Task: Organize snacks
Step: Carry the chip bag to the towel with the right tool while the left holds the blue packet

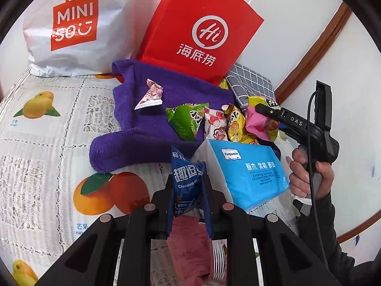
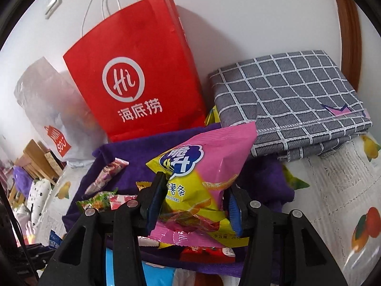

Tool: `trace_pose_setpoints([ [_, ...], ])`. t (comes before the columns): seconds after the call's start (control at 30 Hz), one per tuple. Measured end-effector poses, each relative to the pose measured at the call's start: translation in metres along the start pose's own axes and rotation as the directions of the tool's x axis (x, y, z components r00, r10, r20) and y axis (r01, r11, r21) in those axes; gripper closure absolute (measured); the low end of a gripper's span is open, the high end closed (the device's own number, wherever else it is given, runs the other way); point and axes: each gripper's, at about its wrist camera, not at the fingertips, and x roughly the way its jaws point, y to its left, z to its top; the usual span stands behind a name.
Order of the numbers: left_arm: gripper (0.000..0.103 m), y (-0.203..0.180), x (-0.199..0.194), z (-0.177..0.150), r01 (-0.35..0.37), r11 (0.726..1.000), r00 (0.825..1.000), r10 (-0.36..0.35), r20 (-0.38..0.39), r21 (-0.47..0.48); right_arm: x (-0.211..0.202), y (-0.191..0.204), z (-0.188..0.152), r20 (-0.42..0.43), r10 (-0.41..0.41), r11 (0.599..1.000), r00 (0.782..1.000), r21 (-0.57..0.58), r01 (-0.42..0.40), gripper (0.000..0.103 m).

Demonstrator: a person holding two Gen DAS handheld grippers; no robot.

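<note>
White plastic of a shopping bag (image 1: 71,31) filled the tabletop's (image 1: 47,124) far left corner, a red paper bag (image 1: 197,31) standing beside it against the wall. Nearer, the left gripper (image 1: 188,186) had its fingers clenched on a blue chocolate snack packet (image 1: 187,178). Loose snacks (image 1: 209,124) lay on a purple towel (image 1: 142,128). Rightmost, the right gripper (image 2: 195,197) straddled a pink-and-yellow potato-stick bag (image 2: 202,174), its fingers loosely spread around it. Such a slack hold on slippery, puffed film could let the bag slide out if lifted, or crush the sticks if squeezed hard.
</note>
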Motion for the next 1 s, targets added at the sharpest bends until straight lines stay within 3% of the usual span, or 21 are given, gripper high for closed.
trace_pose_setpoints([
  [0.17,0.084,0.002,0.0,0.0,0.003,1.0,1.0,-0.003,0.01,-0.005,-0.005,0.008,0.0,-0.006,-0.04,0.998,0.999,-0.039,0.04,0.045],
  [0.3,0.084,0.004,0.0,0.002,0.004,1.0,1.0,-0.004,0.006,-0.016,-0.016,0.02,-0.003,0.036,-0.045,0.994,0.998,-0.1,0.048,0.031],
  [0.43,0.084,0.004,0.0,0.001,-0.007,1.0,1.0,0.007,0.004,-0.012,-0.016,0.029,-0.004,0.052,-0.07,0.985,0.996,-0.152,0.077,0.03],
  [0.57,0.084,0.004,0.0,0.001,-0.004,1.0,1.0,0.004,0.009,-0.013,-0.013,0.023,-0.004,0.057,-0.084,0.988,0.995,-0.125,0.091,0.029],
  [0.63,0.084,0.003,0.0,0.001,-0.002,1.0,1.0,0.003,0.007,-0.016,-0.009,0.019,-0.004,0.057,-0.076,0.992,0.995,-0.099,0.082,0.023],
  [0.8,0.084,0.001,-0.001,0.0,-0.002,1.0,1.0,0.002,0.009,-0.006,0.005,0.021,-0.008,-0.003,-0.055,0.991,0.999,-0.126,0.054,0.022],
  [1.0,0.084,0.003,-0.001,0.001,0.002,1.0,1.0,-0.002,0.008,-0.018,-0.007,0.027,-0.007,0.057,-0.138,0.969,0.989,-0.2,0.147,0.022],
])
